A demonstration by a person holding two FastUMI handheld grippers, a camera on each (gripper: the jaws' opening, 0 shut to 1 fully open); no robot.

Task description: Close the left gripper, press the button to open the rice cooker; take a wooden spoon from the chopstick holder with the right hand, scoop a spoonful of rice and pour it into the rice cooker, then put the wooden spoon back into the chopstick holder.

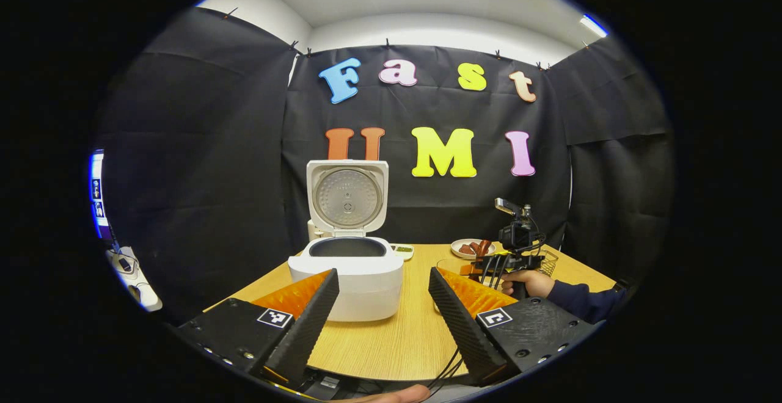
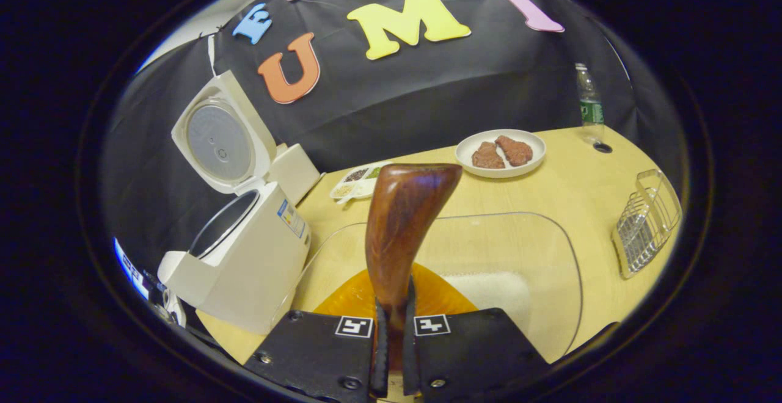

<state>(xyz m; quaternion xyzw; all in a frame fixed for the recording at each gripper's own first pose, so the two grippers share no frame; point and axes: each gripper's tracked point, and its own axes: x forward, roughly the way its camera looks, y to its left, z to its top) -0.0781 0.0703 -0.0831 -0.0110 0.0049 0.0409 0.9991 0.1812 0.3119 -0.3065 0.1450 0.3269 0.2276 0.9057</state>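
The white rice cooker (image 1: 360, 272) stands open on the table, lid (image 1: 347, 195) upright, dark inner pot showing. My left gripper (image 1: 383, 273) is open, its fingers spread wide just in front of the cooker. My right gripper (image 2: 394, 305) is shut on the handle of a dark wooden spoon (image 2: 406, 214), whose bowl points forward and up over a clear tub (image 2: 550, 250) holding white rice (image 2: 495, 290). The cooker (image 2: 244, 262) lies to the spoon's left. In the left gripper view a hand holds the right gripper (image 1: 512, 262) beside the wire chopstick holder (image 1: 550, 261).
The wire chopstick holder (image 2: 647, 220) sits at the table's right edge. A white plate of brown meat (image 2: 501, 152) and a small seasoning tray (image 2: 357, 181) lie toward the back. A plastic bottle (image 2: 589, 107) stands at the far corner.
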